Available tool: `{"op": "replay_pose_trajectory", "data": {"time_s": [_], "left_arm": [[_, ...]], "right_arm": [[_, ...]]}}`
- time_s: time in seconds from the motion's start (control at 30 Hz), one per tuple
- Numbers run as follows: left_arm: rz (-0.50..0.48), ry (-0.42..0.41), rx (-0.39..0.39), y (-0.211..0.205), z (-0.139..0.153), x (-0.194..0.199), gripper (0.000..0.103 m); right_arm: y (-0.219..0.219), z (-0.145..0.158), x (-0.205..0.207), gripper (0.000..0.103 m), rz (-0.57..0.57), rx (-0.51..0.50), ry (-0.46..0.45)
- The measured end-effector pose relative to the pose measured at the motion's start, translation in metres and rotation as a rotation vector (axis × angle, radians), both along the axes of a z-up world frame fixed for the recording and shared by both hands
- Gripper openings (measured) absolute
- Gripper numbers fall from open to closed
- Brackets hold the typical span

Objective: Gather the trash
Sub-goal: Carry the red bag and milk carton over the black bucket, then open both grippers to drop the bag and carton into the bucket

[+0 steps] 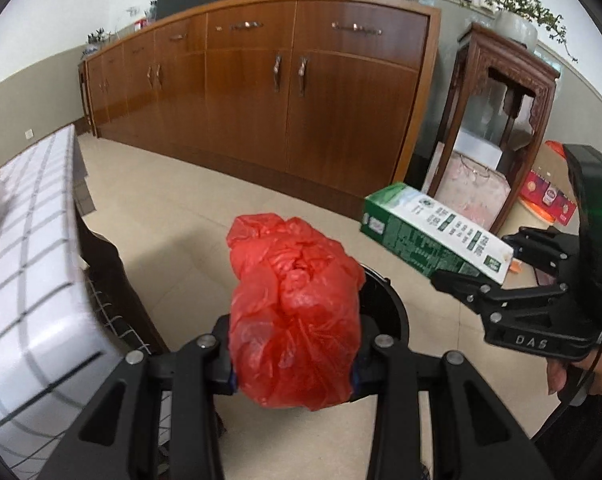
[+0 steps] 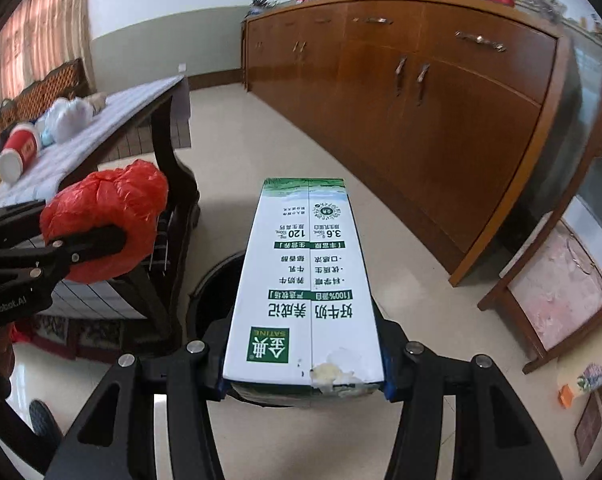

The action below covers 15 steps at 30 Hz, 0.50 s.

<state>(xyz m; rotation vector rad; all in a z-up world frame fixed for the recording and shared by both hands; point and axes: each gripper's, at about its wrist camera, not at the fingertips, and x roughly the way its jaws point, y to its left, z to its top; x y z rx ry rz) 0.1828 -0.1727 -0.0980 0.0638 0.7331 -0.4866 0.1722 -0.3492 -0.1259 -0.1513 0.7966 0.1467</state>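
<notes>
Holding trash: two pieces are gripped in the air above a dark round bin, one in each gripper.
Red bag: a crumpled red plastic bag (image 1: 295, 312) sits pinched between the fingers of the left gripper (image 1: 295, 364), bulging out above and below them.
Milk carton: a long green and white milk carton (image 2: 305, 280) is clamped at its near end by the right gripper (image 2: 304, 376); the far end sticks forward, and a patch near the grip is torn.
Bin: the bin (image 2: 213, 300) stands on the tiled floor, largely hidden. In the left wrist view its rim (image 1: 393, 300) shows just behind and below the bag; in the right wrist view it lies under the carton.
Grippers together: they are near each other but apart, the carton off to the right of the bag.
Progress: judging from this, both pieces are lifted and carried to the bin, but neither is dropped yet. Releasing them over the opening looks like the step in hand.
Left to do: a table with a checked cloth (image 2: 113, 128) to the left carries more items, a red and white cup (image 2: 19, 152) lying on its side and a pale bag (image 2: 71, 116), likely trash to collect.
Room: a long wooden cabinet (image 1: 285, 92) runs along the wall behind.
</notes>
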Motion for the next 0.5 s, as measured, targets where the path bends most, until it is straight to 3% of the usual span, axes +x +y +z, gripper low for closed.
{"op": "replay_pose_trajectory", "data": {"time_s": [0.33,0.4,0.43,0.47,0.5], "left_arm": [[-0.034,0.124,-0.017,-0.025,-0.042,0.031,0.042],[-0.028,0.153,-0.010,-0.031,-0.054,0.039,0.072],[0.031,0.153,0.026,-0.030,-0.061,0.043,0.094],[0.063,0.162,0.007,-0.026,-0.064,0.045,0.100],[0.080,0.182,-0.012,-0.022,-0.064,0.046,0.102]], "right_arm": [[-0.006,-0.065,0.042,0.056,0.141,-0.013,0.175],[-0.006,-0.078,0.049,0.057,0.173,-0.017,0.202],[-0.007,-0.087,0.053,0.078,0.180,-0.041,0.202],[-0.011,-0.096,0.057,0.096,0.169,-0.051,0.219],[-0.016,-0.108,0.062,0.103,0.139,-0.063,0.260]]}}
